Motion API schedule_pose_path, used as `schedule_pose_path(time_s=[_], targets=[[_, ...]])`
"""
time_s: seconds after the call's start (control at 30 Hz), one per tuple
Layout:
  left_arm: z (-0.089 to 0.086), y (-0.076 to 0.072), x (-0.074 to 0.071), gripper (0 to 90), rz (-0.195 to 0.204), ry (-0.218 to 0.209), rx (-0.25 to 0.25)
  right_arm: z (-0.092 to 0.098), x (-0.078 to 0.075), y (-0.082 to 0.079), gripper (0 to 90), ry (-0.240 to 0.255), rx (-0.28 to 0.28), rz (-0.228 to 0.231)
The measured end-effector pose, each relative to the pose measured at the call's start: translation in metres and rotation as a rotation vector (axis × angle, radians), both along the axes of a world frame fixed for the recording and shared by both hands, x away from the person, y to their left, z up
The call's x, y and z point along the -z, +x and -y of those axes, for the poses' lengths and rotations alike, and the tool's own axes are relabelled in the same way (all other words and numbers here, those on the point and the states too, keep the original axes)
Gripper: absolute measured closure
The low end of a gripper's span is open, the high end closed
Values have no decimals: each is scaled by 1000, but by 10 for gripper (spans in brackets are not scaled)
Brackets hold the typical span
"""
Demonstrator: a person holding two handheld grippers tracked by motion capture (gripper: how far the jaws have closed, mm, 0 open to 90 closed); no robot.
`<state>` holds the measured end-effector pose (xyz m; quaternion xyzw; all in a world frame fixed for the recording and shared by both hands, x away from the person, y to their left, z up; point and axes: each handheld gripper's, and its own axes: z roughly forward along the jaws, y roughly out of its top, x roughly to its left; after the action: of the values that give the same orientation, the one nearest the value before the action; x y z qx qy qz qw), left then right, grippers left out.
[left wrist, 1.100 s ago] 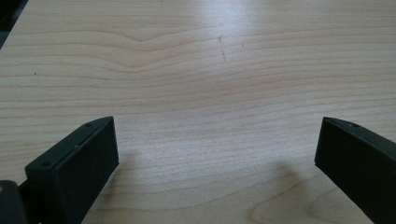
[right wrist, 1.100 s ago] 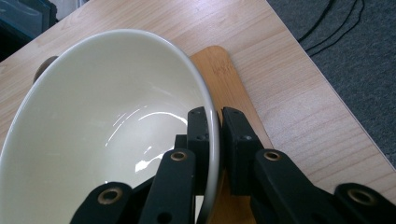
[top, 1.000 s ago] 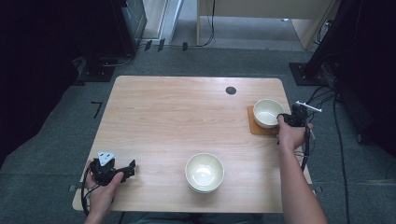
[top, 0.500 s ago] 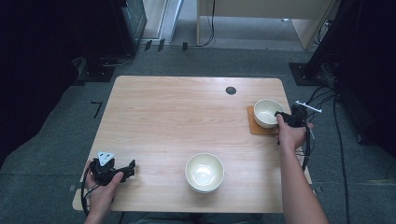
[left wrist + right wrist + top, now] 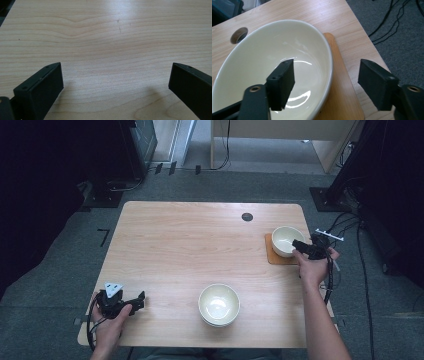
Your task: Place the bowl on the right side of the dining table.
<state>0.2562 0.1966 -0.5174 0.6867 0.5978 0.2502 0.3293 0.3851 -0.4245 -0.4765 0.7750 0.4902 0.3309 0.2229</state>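
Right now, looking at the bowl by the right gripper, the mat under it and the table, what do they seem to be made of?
Bowl: probably glazed ceramic; cream and glossy, with sharp white highlights inside.
Mat: looks like smooth wood or a wood-look board; orange-brown, flat, with a rounded corner.
Table: pale wood or wood-grain laminate; wavy grain lines and a soft satin sheen, so which of the two stays open.

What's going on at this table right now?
A person works with tongs in each hand. The right tongs are open, straddling the rim of a cream bowl that sits on a wooden coaster. The left tongs rest open on the bare table. More bowls sit stacked at the near edge.
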Motion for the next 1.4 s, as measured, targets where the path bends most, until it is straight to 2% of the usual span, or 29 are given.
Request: schedule_pose_path(time_s=[0.07, 0.1, 0.27, 0.43, 0.57, 0.93, 1.4], targets=[[0, 0, 0, 0, 1, 1, 0, 0, -1, -4, 264, -11, -2, 11], [0, 0, 0, 0, 1, 1, -1, 0, -1, -6, 243, -21, -6, 22], [0, 0, 0, 0, 1, 2, 0, 2, -3, -14, 99, -3, -42, 87], [0, 0, 0, 0, 0, 1, 3, 1, -4, -21, 2, -6, -79, 115], [0, 0, 0, 0, 1, 0, 4, 1, -5, -28, 0, 6, -90, 128], [0, 0, 0, 0, 0, 1, 4, -2, -4, -47, 0, -36, -97, 157], [0, 0, 0, 0, -2, 1, 3, -7, 4, -66, 0, -38, -124, 145]])
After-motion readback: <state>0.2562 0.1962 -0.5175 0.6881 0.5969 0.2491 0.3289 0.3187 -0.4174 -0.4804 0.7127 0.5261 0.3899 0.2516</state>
